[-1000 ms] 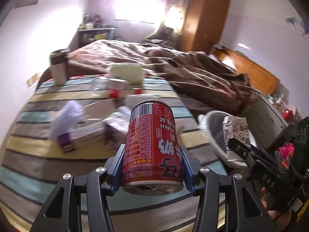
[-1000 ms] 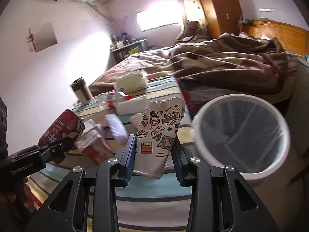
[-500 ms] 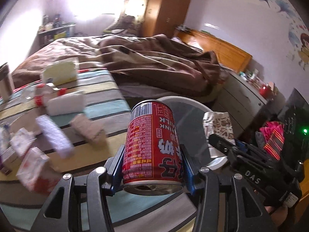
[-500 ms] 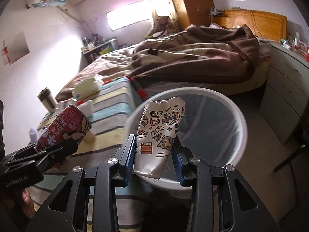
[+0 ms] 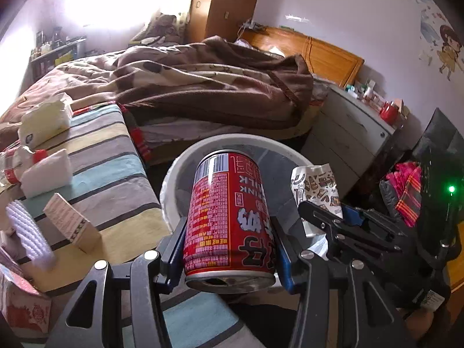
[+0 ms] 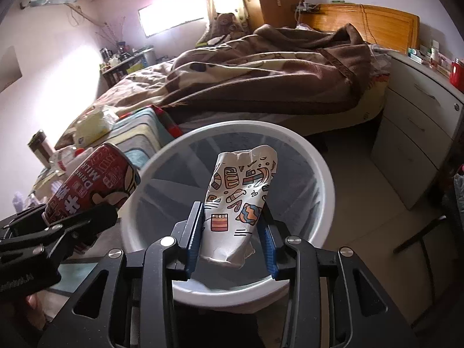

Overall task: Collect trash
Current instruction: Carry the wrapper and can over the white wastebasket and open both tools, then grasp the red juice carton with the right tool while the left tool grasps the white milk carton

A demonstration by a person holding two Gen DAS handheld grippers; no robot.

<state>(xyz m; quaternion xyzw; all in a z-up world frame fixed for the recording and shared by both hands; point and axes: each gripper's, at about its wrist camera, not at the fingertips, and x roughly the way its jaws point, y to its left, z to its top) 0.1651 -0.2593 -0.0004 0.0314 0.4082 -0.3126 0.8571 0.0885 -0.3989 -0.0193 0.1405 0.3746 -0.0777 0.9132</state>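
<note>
Two views: on the left wrist, the left gripper [image 5: 229, 249] clenches a red can [image 5: 229, 223] above the white bin [image 5: 185, 171]; on the right wrist, the right gripper [image 6: 232, 240] grasps a crumpled paper cup [image 6: 237, 206] over that bin

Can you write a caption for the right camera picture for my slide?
Right hand-held gripper holds a crumpled paper cup above the white bin.

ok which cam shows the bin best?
Right wrist: the bin shows its whole white rim and dark liner, under the crushed paper cup. Left wrist shows only part of the rim, mostly hidden behind the red can.
</note>
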